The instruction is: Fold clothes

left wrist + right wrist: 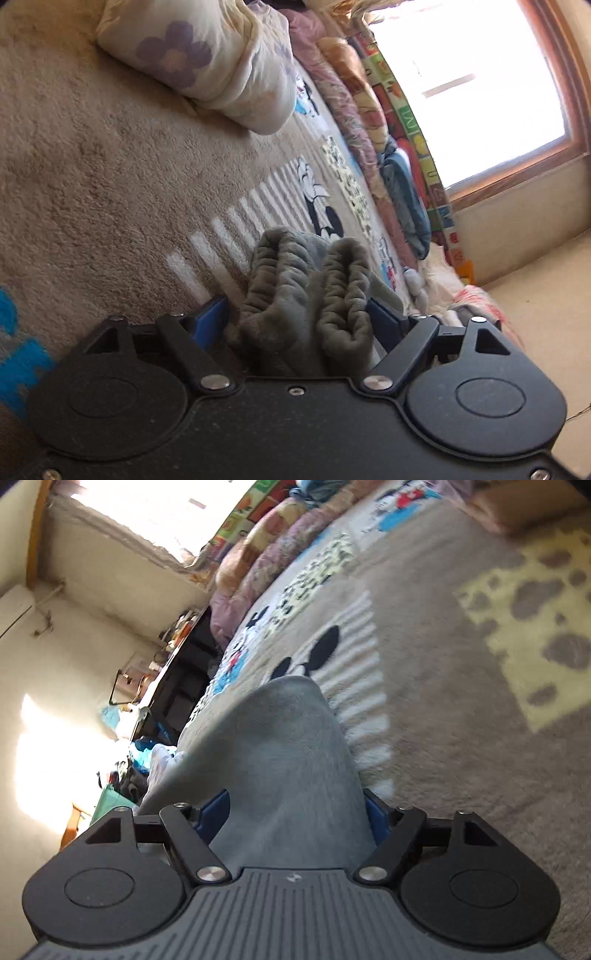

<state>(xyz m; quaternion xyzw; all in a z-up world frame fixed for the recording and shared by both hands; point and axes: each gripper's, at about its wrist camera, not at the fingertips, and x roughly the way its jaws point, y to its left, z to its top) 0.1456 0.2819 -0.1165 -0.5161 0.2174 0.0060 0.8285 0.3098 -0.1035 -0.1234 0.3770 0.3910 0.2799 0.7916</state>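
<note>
While both cameras are tilting sideways, a beige plush blanket [92,155] w/ cartoon mouse prints and white stripes is covering the bed and filling most of each view. On it, in the left wrist view, a puffy cream pillow [207,62] w/ purple flowers is lying at the top, well apart from the garment. Rolled quilts [343,110] in pink and orange are lining the bed's far edge, w/ a blue bundle [406,195] beside them, and a bright window [469,85] is glaring behind. In the right wrist view a dark shelf unit [184,672] crowded w/ small items is standing beyond the bed, too blurred to name.

Task item: grey fleece garment [306,291], lying on the blanket near the striped patch. In the left view its bunched, elastic-ribbed folds are sitting between the blue fingers [214,314] of the left gripper [299,317]; fingers are spread, w/ a gap showing on the left side, not pinching. In the right view the cloth is rising as a smooth grey peak from the right gripper [295,812], hiding the bed ahead. Its fingers [212,812] are partly spread; left one is standing clear of the fabric, right one is touching its edge. Neither is squeezing. Both grippers are pointing slightly downward across the bed.
</note>
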